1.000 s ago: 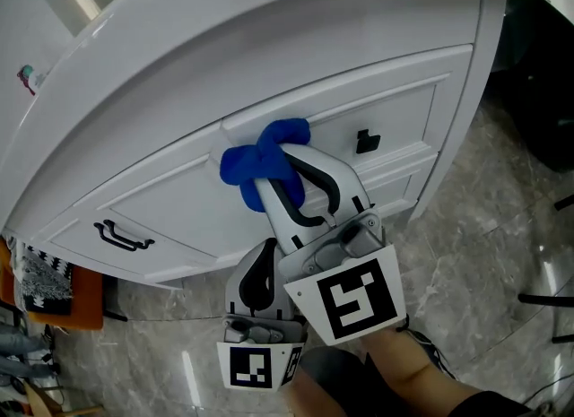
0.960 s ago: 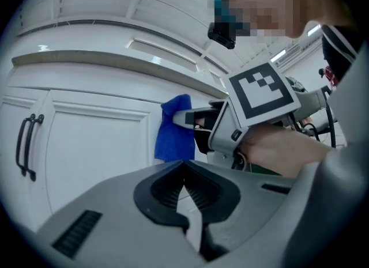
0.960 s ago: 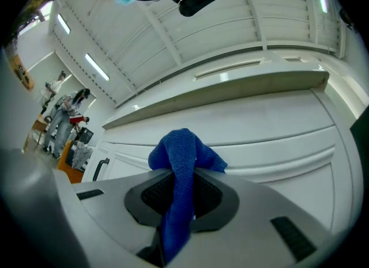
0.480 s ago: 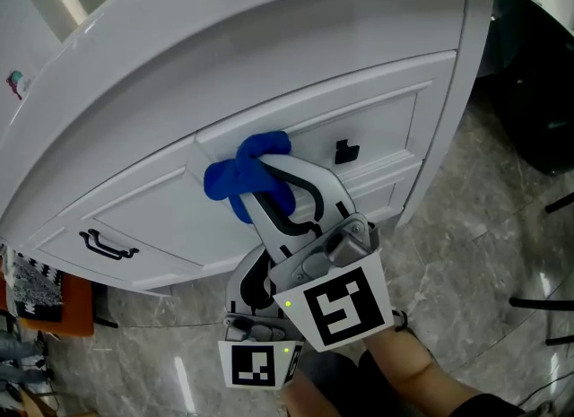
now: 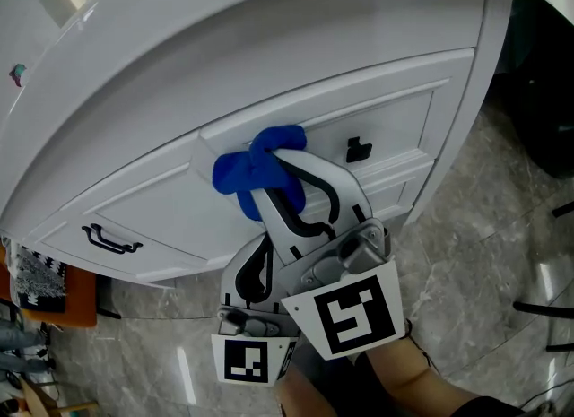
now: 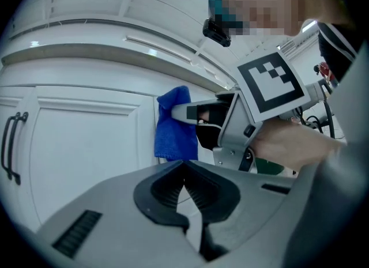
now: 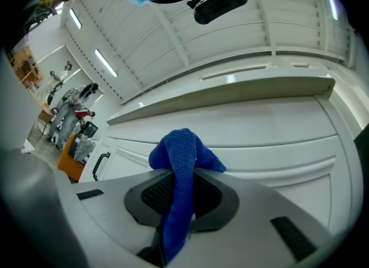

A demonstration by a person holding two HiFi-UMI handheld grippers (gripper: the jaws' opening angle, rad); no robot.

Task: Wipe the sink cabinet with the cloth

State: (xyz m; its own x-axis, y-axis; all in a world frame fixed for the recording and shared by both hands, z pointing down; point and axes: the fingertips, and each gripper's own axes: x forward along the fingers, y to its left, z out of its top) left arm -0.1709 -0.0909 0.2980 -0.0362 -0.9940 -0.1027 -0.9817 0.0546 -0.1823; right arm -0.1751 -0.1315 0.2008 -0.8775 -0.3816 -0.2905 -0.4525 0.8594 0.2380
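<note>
A blue cloth [image 5: 254, 171] is pressed against the white sink cabinet [image 5: 395, 119], on the moulding between two panels. My right gripper [image 5: 280, 162] is shut on it. In the right gripper view the cloth [image 7: 181, 157] bunches out past the gripper's [image 7: 176, 206] jaws and hangs down between them. My left gripper [image 5: 258, 267] sits lower, just behind the right one and away from the cabinet. In its own view it [image 6: 193, 203] is shut with nothing in it, and the cloth [image 6: 174, 128] shows ahead.
A black bar handle [image 5: 112, 238] is on the left door and a small black knob [image 5: 358, 148] lies right of the cloth. The countertop edge [image 5: 269, 21] overhangs the cabinet. A marble floor [image 5: 484, 254] lies below. An orange stool [image 5: 58, 303] stands at far left.
The cloth and right gripper slid a little left along the cabinet front, then back to the right. The left gripper stayed low behind it.
</note>
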